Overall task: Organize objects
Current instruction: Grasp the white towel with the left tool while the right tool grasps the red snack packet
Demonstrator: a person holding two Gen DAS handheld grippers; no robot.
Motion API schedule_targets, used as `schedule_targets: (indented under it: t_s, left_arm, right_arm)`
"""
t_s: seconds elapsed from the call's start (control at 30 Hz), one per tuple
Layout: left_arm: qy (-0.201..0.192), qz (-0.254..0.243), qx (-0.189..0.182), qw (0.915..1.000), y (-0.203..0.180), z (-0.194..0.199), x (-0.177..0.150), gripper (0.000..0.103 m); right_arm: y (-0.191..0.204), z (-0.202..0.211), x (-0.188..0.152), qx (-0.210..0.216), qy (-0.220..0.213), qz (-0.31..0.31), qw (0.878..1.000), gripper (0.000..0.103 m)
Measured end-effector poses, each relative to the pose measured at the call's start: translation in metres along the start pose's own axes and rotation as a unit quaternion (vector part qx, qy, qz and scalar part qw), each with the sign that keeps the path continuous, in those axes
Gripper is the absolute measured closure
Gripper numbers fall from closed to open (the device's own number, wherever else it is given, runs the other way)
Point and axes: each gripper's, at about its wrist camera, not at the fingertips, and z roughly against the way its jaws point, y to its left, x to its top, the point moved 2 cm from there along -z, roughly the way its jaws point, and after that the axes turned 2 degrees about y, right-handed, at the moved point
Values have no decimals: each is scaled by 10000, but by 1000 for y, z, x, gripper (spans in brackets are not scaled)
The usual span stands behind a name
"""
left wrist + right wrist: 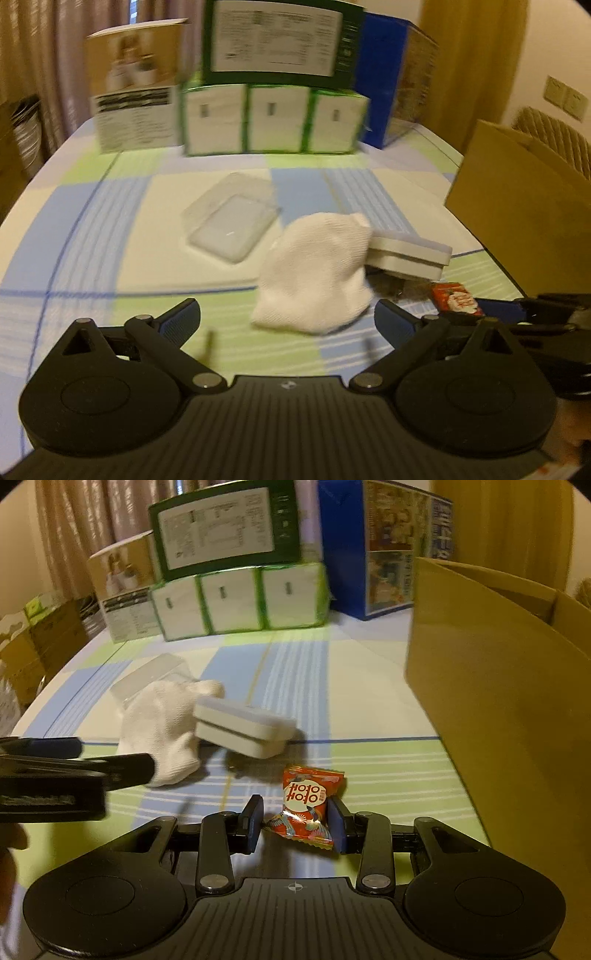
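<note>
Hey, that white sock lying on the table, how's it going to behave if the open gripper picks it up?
The white sock looks like soft knit lying crumpled, so it would likely droop from the left gripper. It probably weighs little. One end touches the white box, which might get nudged.

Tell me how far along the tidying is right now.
Nothing visibly put away yet; the cardboard box's inside is hidden. In hand: the right gripper has its jaws around the red candy packet, apparently pinching it. Left: the white sock, white case and clear plastic tray lie on the cloth; the left gripper is open and empty.
</note>
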Motion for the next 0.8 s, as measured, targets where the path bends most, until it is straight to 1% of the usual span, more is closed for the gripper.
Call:
schedule_targets:
  t_s: [0.03,0.1,0.13,0.2,0.27,0.33,0.37,0.4,0.43,0.47,0.53,0.57,0.67,0.77,0.8]
  left_arm:
    - [-32,-99,-39,9999,-4,-4,1,7]
    - [-22,-340,7,9994,-12,-15,3,12]
    - [1,-467,62,9989,-16,-20,3,15]
    - [25,-661,205,9976,-20,-29,2,17]
    - [21,-806,216,9965,-24,-34,0,25]
    - [66,-833,221,9963,-26,-35,-2,44]
    - [100,-778,164,9968,-26,-33,-2,49]
    - [129,-715,145,9972,-26,-30,-2,59]
    - [202,-689,164,9973,-27,-26,0,64]
    - [293,-624,191,9974,-27,-22,0,65]
    - [491,-314,135,9982,-27,-8,-3,65]
    - [570,-247,111,9980,-29,1,-7,65]
    - [674,-196,76,9975,-41,32,-23,65]
    - [699,-134,16,9975,-50,56,-41,63]
    - [709,-155,42,9974,-51,59,-46,60]
  right_arm:
    - [-2,1,0,9,-13,-23,10000,68]
    - [-4,2,-2,19,-2,5,10000,68]
    - [-5,2,-3,19,10,25,10000,68]
    - [-6,2,-5,-3,27,76,10000,68]
    - [-7,3,-8,19,45,54,10000,68]
    - [-6,5,-9,60,48,87,9999,68]
    - [-6,7,-11,94,63,79,9999,68]
    - [-6,9,-12,115,80,69,9999,68]
    - [-6,13,-15,131,90,77,9998,68]
    - [-6,17,-18,147,102,99,9998,68]
    - [-5,25,-24,191,146,138,9996,68]
    - [-5,31,-28,215,164,171,9995,68]
    - [-2,47,-41,265,163,337,9989,68]
    - [-2,59,-54,234,157,477,9985,68]
    - [-2,61,-58,224,181,495,9984,68]
